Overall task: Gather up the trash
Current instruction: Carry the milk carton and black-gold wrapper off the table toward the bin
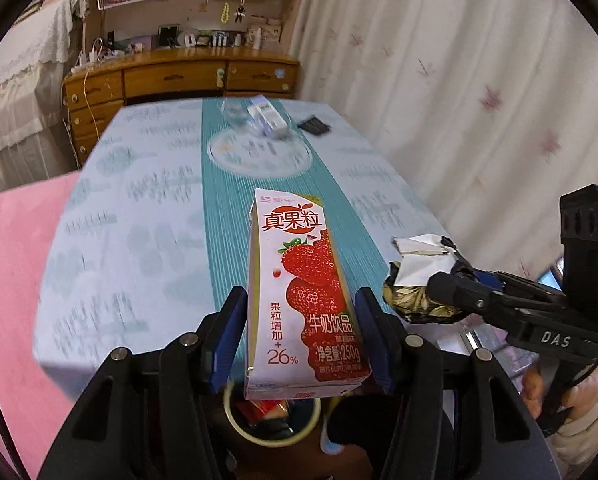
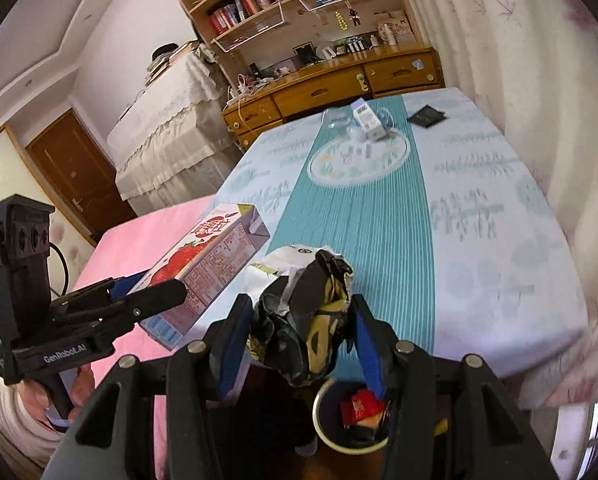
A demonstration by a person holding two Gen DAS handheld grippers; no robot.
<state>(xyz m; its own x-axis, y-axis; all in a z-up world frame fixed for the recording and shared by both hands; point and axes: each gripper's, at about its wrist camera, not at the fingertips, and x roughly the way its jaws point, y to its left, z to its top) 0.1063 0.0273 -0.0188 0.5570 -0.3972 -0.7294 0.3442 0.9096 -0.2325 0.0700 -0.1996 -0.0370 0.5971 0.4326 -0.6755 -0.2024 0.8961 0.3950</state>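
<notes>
Right, L to R as I see it. My left gripper [image 1: 301,336] has its jaws pinching a strawberry milk carton [image 1: 303,300] by its sides, carton upright in the left wrist cam and held in the air just off the near edge of the table [image 1: 139,240]. Directly under it sits a trash bin [image 1: 273,426] w/ a pale rim, red packaging already inside. Right wrist cam shows the same carton [image 2: 203,272] tilted, over the pink bed cover [image 2: 139,240] beside the table. My right gripper [image 2: 301,336] has its jaws clamped on a crumpled foil wrapper [image 2: 303,312], black, gold and white; it's also airborne, just beyond the table's near edge, w/ the bin [image 2: 331,424] below and slightly right of it. Far end of the table: a small white carton [image 2: 369,120] lying next to a clear glass [image 2: 335,120], and a black packet [image 2: 425,116] further right by the curtain [image 2: 519,60].
</notes>
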